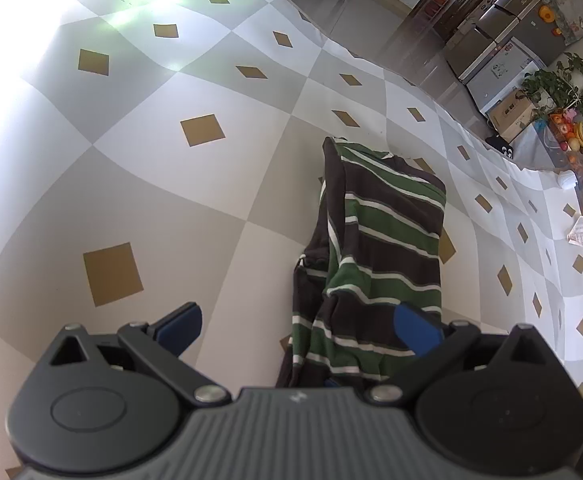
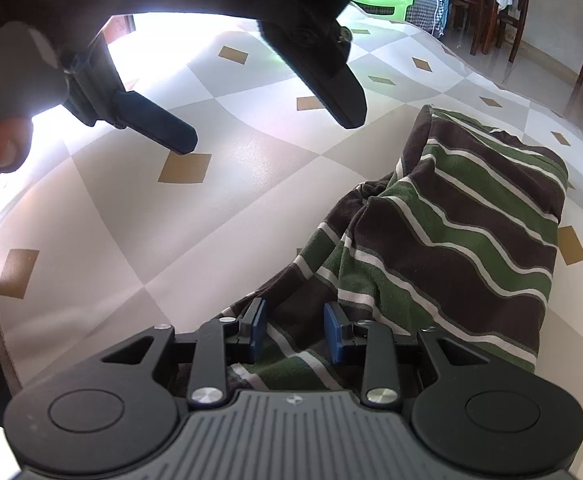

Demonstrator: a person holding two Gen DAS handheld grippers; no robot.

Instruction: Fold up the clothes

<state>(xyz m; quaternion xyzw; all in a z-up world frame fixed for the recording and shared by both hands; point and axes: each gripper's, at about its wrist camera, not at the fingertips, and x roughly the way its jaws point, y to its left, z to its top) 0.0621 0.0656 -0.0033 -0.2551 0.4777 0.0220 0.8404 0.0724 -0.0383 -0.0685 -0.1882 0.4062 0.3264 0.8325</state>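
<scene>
Item: striped shirt (image 2: pixel 451 240), folded lengthwise on the checked tablecloth (image 2: pixel 131 240), running toward one o'clock. My right claw (image 2: pixel 295 330) stands narrow over its near hem (grip uncertain); my left claw (image 1: pixel 295 324) gapes wide.

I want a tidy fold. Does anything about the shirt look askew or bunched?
Yes. The striped shirt is folded unevenly: its left edge is bunched and puckered, with an under layer sticking out beside the right gripper. The checked tablecloth looks smooth.
</scene>
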